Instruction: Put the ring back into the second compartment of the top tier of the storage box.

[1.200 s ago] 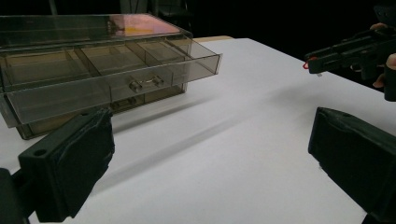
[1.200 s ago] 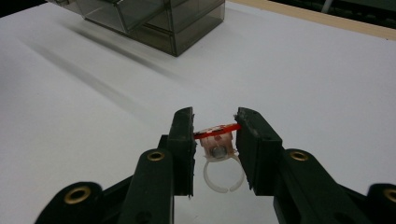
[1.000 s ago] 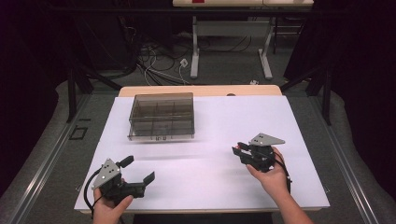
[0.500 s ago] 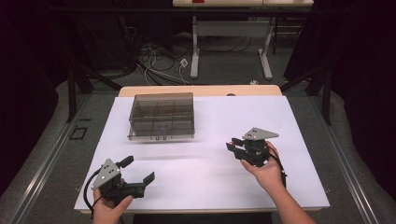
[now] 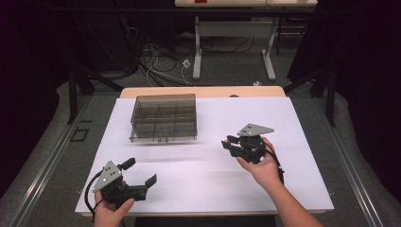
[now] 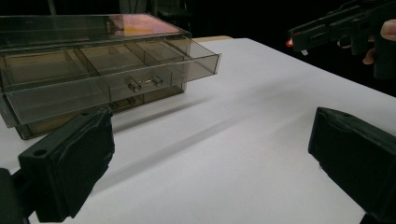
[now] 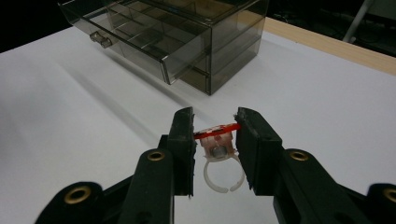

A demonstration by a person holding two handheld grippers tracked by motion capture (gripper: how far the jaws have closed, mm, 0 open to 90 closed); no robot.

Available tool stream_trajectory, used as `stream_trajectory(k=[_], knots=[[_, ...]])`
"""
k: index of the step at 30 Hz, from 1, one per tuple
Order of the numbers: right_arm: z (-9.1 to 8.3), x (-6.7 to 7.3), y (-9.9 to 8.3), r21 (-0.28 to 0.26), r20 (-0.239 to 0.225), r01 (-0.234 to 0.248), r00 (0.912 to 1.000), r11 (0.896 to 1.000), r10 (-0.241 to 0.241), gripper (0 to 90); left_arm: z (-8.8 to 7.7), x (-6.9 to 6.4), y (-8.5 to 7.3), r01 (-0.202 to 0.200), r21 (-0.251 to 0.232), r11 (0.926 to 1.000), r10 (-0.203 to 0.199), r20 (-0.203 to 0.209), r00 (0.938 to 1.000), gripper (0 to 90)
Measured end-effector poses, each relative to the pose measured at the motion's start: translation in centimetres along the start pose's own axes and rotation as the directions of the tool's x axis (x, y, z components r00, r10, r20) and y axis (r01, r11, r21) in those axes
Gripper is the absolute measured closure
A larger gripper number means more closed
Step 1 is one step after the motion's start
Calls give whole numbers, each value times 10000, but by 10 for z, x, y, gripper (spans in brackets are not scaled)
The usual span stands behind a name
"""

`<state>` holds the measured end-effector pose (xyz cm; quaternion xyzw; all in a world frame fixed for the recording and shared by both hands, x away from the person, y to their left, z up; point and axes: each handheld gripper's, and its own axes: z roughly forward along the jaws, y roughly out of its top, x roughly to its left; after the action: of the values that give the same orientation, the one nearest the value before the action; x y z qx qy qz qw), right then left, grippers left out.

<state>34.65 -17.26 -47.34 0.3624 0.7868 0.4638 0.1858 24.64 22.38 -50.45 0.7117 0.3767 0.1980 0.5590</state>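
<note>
Nearest the person, at the front left of the white table (image 5: pixel 208 184), the left gripper (image 5: pixel 140 178) sits low in the left hand (image 5: pixel 111 213), its two black fingers (image 6: pixel 70 168) spread wide apart with nothing between them. The grey three-cornered plate on top of it tilts toward the left edge.

Farther in and to the right, the right hand (image 5: pixel 262 165) holds the right gripper (image 5: pixel 228 142) above the table, pointing left toward the middle. Its fingers (image 7: pixel 183 140) are clamped on a small toy ring (image 7: pixel 218 154): a red flat top, a pale translucent body and an open plastic band hanging below the pads. In the right gripper view the ring is well clear of the table surface. No writing on the ring can be read.

Beyond both grippers, toward the far left part of the table, stands a smoky transparent drawer box (image 5: pixel 163 118). Its upper drawer (image 6: pixel 112 79) is pulled out toward the person, showing a small knob on its front and inner dividers that split it into compartments, which look empty. A lower drawer under it is closed. No brand or label is legible on the box.

Past the table's wooden far edge, cables (image 5: pixel 156 61) lie on the floor by the white legs of another table (image 5: pixel 198 47).
</note>
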Motion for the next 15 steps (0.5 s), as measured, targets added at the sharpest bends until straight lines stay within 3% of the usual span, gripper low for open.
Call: stream_trajectory(k=[15], knots=[[23, 24, 35, -46, -408, 386, 9984, 9992, -388, 681, -1, 0, 0, 0, -19, 10000, 0, 7, 10000, 4]])
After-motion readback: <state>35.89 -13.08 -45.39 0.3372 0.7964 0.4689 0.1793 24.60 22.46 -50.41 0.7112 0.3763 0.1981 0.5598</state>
